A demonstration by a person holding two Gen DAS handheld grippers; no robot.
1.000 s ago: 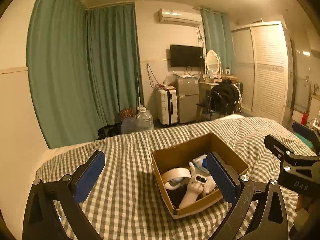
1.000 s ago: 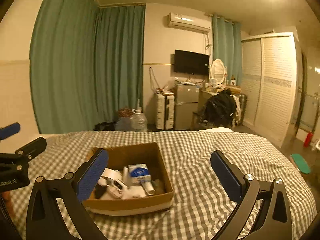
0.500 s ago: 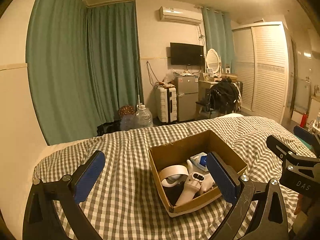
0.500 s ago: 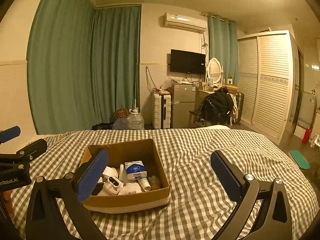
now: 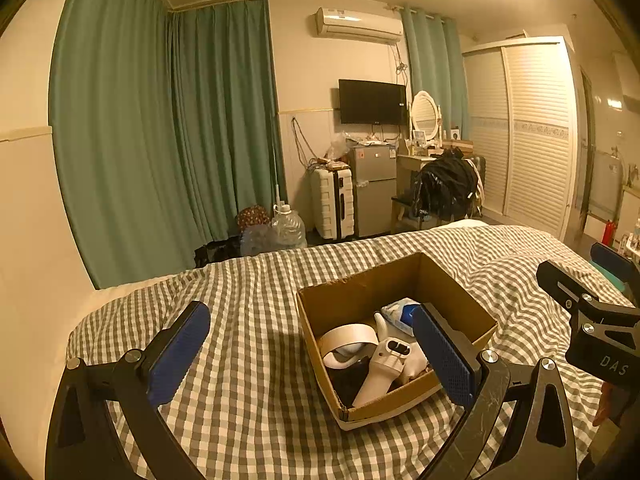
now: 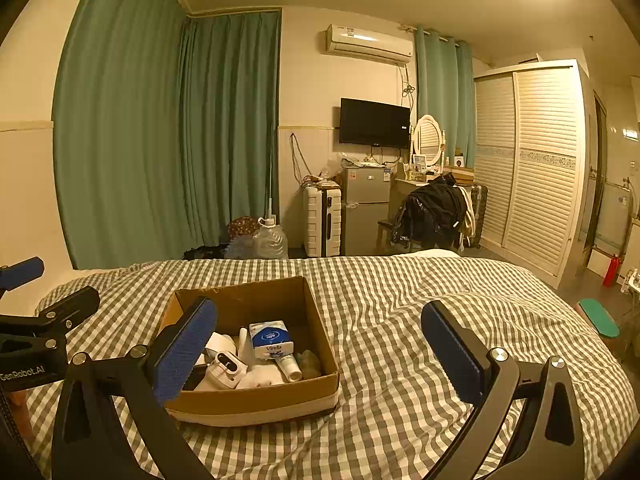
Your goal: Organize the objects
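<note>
An open cardboard box (image 5: 360, 296) sits on the checked bed; it also shows in the right wrist view (image 6: 256, 396). Inside lie a white VR controller (image 5: 384, 368), a white strap ring (image 5: 344, 338), a blue-and-white tissue pack (image 6: 271, 338), a small white tube (image 6: 289, 366) and a white device (image 6: 226, 366). My left gripper (image 5: 308, 352) is open and empty, above the bed just left of and before the box. My right gripper (image 6: 320, 348) is open and empty, above the bed at the box's right front.
The checked bedcover (image 6: 420, 300) spreads around the box. Beyond the bed are green curtains (image 5: 160, 140), a water jug (image 5: 288, 226), a white suitcase (image 5: 332, 202), a small fridge (image 5: 372, 188), a chair with dark clothes (image 5: 444, 188) and a louvred wardrobe (image 5: 528, 152).
Both grippers have drifted slightly; the box sits a little lower and further left in both views. Both stay open and empty.
</note>
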